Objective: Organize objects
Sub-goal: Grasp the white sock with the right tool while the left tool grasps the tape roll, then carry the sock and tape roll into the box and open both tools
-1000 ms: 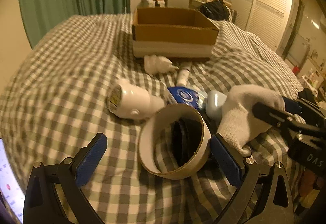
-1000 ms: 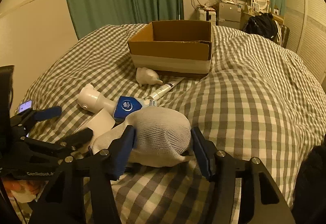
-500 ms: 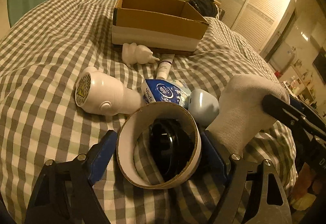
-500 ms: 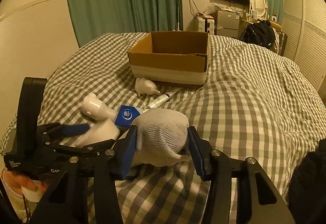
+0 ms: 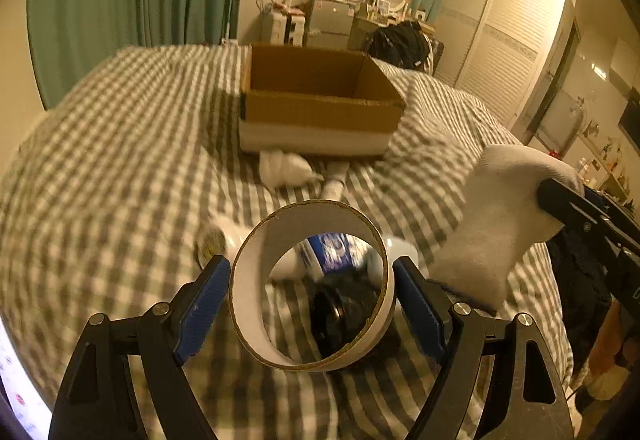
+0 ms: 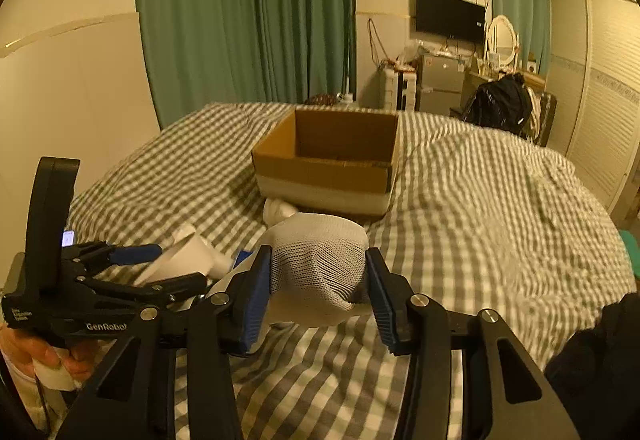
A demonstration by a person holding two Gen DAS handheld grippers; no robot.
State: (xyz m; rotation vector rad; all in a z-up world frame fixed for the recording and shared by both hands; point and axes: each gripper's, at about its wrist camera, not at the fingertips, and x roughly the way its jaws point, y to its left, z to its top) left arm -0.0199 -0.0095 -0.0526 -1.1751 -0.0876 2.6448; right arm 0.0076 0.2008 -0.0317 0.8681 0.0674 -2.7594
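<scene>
My left gripper (image 5: 312, 300) is shut on a white tape roll (image 5: 250, 304) and holds it above the checked bed. It also shows in the right wrist view (image 6: 156, 268). My right gripper (image 6: 318, 288) is shut on a white sock (image 6: 316, 260), lifted off the bed; the sock also shows in the left wrist view (image 5: 492, 224). An open cardboard box (image 5: 320, 108) stands further back, also in the right wrist view (image 6: 332, 168). Below the roll lie a blue packet (image 5: 328, 254), a white bottle (image 5: 224, 240) and a black object (image 5: 344, 316).
A white figurine (image 5: 284, 168) and a white tube (image 5: 336, 180) lie just in front of the box. The checked bedcover (image 6: 480, 208) spreads right. Green curtains (image 6: 248, 12), a TV and a wardrobe line the far walls.
Both grippers have risen from the bed. The left closed on the tape roll and lifted it; the right lifted the sock higher and nearer the box.
</scene>
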